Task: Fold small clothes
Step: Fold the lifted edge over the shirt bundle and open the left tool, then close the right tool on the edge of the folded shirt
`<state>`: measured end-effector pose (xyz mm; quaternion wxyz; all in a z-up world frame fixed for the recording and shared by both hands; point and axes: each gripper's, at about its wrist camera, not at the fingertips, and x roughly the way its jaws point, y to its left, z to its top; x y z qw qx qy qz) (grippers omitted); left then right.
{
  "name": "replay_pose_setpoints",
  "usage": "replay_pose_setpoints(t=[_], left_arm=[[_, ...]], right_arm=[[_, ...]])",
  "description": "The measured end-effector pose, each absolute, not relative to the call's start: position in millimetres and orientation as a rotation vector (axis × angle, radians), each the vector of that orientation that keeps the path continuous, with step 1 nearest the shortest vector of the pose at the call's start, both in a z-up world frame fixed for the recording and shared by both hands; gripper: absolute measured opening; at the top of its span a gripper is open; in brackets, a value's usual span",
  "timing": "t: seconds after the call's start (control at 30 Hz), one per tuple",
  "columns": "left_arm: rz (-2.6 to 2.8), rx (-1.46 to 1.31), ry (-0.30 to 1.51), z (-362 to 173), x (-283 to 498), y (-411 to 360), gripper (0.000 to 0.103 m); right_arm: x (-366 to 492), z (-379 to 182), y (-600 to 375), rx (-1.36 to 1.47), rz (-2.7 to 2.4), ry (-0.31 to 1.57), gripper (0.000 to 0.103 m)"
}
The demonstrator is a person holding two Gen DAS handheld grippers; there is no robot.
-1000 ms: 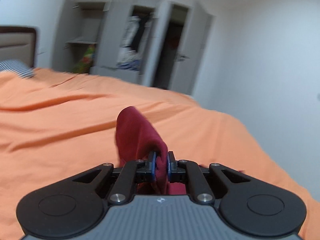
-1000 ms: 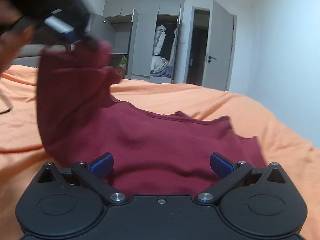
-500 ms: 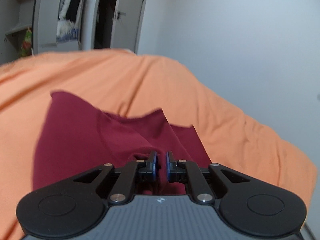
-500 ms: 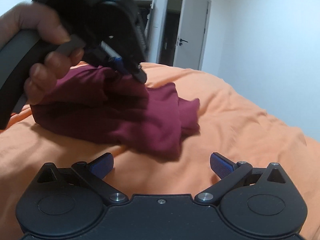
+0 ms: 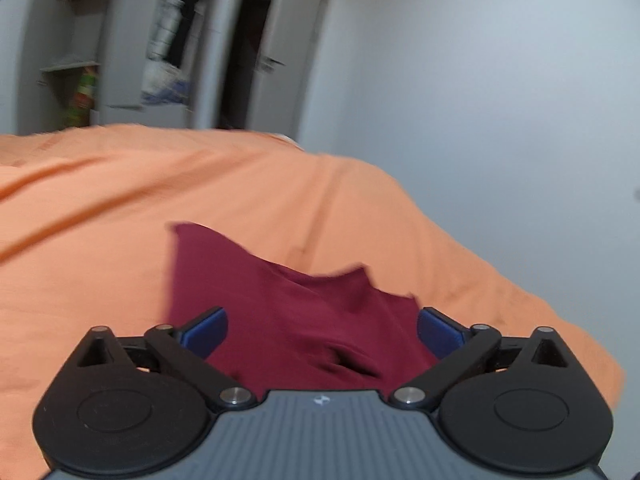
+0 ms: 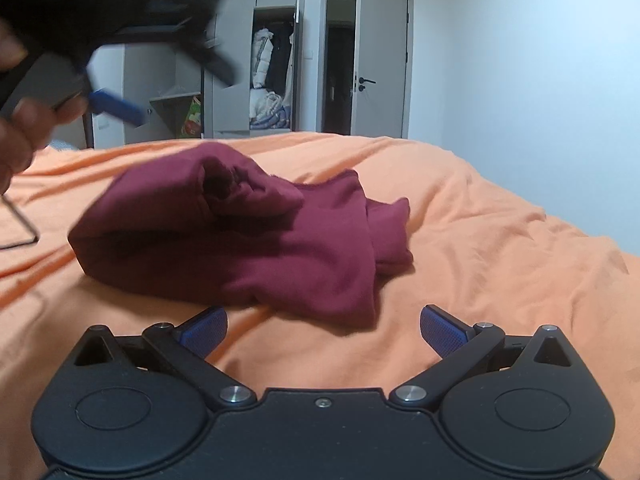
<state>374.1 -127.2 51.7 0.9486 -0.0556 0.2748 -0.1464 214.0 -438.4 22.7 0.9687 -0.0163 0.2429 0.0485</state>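
Loosely folded over itself, a dark red garment [image 6: 248,236], lying in a rumpled bundle on the orange sheet [image 6: 500,240] of the bed, well in from the bed's right edge and closer to its near edge than to the far one. A doubled-over bulge with a dark hollow at the bundle's top, a narrower piece sticking out on the right side, one lower corner draped toward the near edge. Same red cloth [image 5: 288,312] in the left wrist view, spread flat and somewhat blurred, with jagged points along its far hem.

Left hand-held gripper [image 5: 322,328] released, blue pads wide apart, empty, cloth visible below the gap and not pinched. In the right wrist view, that same left hand-held gripper [image 6: 120,36] raised above the bundle's left end, blurred, clear of the fabric, gripped by a person's hand [image 6: 24,128] at the frame's left margin.

Right hand-held gripper [image 6: 322,332] likewise spread open and empty, low over bare sheet at the near edge, just short of the garment's draped corner, not touching it.

Beyond the bed's far edge, a grey wardrobe [image 6: 272,60] with open doors and clothes inside, and an open room door [image 6: 382,56] beside it. Thin dark cord [image 6: 24,232] on the sheet at the left.
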Motion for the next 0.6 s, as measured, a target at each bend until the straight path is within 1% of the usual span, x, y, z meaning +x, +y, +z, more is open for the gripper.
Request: replay_pose_setpoints(t=[0.17, 0.37, 0.5, 0.6], left_arm=[[-0.112, -0.136, 0.593, 54, 373, -82, 0.102], [0.028, -0.19, 0.692, 25, 371, -34, 0.102], [0.039, -0.219, 0.766, 4, 371, -22, 0.102], [0.032, -0.21, 0.785, -6, 370, -22, 0.102]], right_arm=[[224, 39, -443, 0.071, 0.159, 0.473, 0.102], [265, 54, -456, 0.352, 0.304, 0.5, 0.103], [305, 57, -460, 0.48, 0.344, 0.548, 0.103], [330, 55, -463, 0.586, 0.341, 0.572, 0.102]])
